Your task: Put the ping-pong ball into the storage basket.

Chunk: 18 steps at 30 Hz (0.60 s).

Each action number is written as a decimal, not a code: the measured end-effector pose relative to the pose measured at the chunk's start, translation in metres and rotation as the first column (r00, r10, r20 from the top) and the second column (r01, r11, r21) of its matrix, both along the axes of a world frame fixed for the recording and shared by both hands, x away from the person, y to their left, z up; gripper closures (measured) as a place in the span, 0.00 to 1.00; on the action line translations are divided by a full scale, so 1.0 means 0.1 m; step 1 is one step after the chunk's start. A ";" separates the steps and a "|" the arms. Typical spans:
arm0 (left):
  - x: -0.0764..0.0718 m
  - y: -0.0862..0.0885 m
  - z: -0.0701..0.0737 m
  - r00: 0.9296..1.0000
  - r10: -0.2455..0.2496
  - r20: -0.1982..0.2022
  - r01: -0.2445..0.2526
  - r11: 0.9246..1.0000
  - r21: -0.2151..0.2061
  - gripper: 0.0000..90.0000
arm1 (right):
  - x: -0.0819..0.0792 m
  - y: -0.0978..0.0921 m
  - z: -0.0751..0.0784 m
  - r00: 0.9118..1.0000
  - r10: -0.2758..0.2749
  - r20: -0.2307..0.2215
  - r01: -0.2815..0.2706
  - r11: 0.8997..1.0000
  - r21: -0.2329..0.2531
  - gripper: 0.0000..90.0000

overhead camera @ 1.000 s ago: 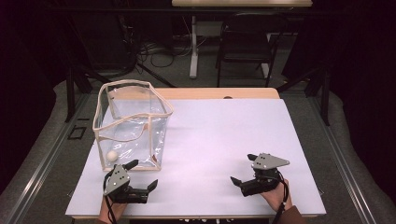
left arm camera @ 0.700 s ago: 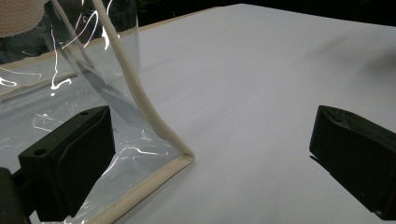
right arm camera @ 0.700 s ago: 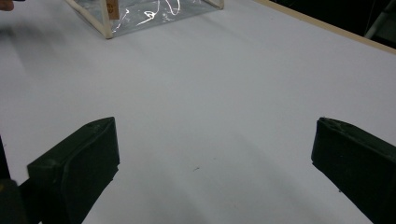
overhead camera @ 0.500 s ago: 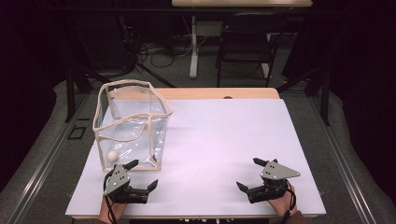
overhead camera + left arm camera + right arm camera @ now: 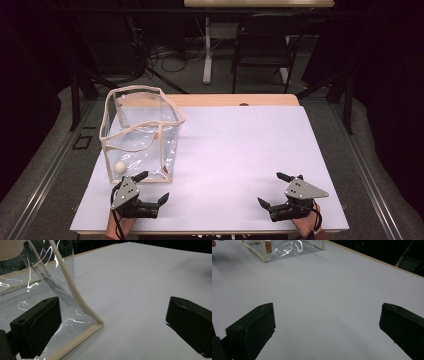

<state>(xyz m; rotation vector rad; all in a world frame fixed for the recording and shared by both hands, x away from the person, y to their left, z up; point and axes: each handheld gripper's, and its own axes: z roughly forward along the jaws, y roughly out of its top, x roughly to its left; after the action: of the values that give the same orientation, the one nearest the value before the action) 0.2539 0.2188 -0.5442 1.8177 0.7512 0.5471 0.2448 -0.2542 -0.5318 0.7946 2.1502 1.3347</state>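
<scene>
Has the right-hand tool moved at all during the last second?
Yes. The right tool has drawn back toward the person, nearer the table's near edge, and slightly rightward. Its jaws stand open.

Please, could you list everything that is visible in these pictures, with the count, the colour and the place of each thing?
clear bag: one, transparent with cream edging, standing open on the left part of the table
small ball: one, whitish, inside the clear bag at its near left corner
table: one, white top with a wooden edge at the far side
chair: one, dark, on the floor beyond the table
left gripper: one, black with a grey plate, open, at the near left, just in front of the bag
right gripper: one, black with a grey plate, open, at the near right
</scene>
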 end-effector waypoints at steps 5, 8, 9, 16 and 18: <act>0.00 0.00 0.00 1.000 -0.001 0.000 0.001 1.000 0.001 0.00 | -0.03 -0.02 -0.03 1.000 -0.018 0.013 0.018 1.000 0.016 0.00; 0.00 0.00 0.00 1.000 -0.001 0.000 0.001 1.000 0.000 0.00 | -0.05 -0.02 -0.04 1.000 -0.020 0.019 0.019 1.000 0.011 0.00; 0.00 0.00 0.00 1.000 -0.002 0.000 0.002 1.000 0.001 0.00 | -0.05 -0.02 -0.04 1.000 -0.019 0.020 0.019 1.000 0.011 0.00; 0.00 -0.01 0.00 1.000 -0.002 -0.002 0.002 1.000 0.003 0.00 | -0.06 -0.02 -0.03 0.999 -0.026 0.027 0.025 0.999 0.020 0.00; 0.00 0.00 0.00 1.000 -0.001 -0.001 0.001 1.000 0.005 0.00 | -0.05 -0.03 -0.04 0.999 -0.029 0.028 0.028 0.999 0.022 0.00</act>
<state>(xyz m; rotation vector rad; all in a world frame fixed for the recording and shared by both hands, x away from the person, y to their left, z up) 0.2543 0.2184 -0.5445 1.8230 0.7507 0.5476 0.2397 -0.2568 -0.5356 0.8071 2.0983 1.3491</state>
